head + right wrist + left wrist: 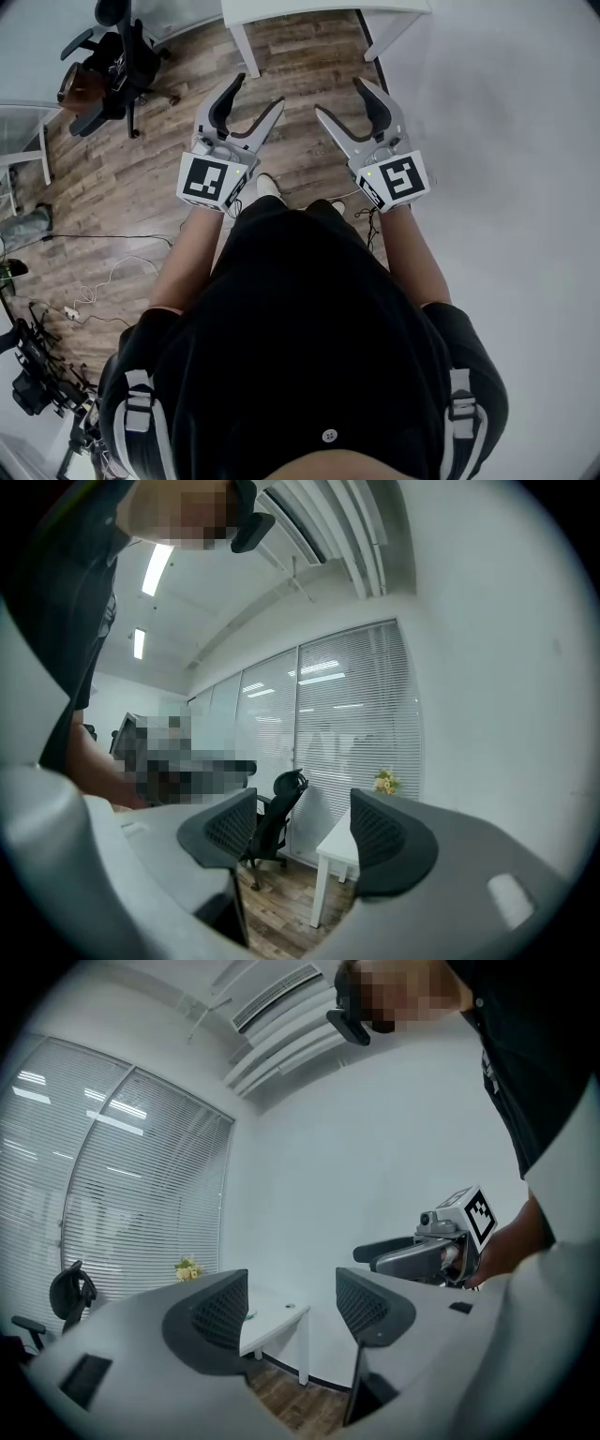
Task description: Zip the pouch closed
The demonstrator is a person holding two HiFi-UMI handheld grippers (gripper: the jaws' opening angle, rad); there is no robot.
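The person stands on a brown wood-plank floor (300, 66) and holds both tools out level ahead, side by side and apart. The pouch shows in none of the views, so its place and long axis cannot be told.

The left hand-held gripper (260, 91), grey moulded plastic with a black-and-white marker cube at its near end, has its jaws wide apart. Its own view shows two dark, mesh-textured pads (220, 1312) with only the room between them. The right hand-held gripper (339, 97) is of the same build and also spread open. Its ribbed black pads (380, 832) frame nothing but floor and furniture.

Far ahead stands a white flat-topped surface on slim legs (272, 1321) with a small bunch of yellow flowers (187, 1267) on it. A black wheeled office chair (117, 56) sits at far left, before white slatted blinds (122, 1194). Thin pale cables (103, 281) curl on the floor at near left. A smooth white wall (506, 141) fills the right.
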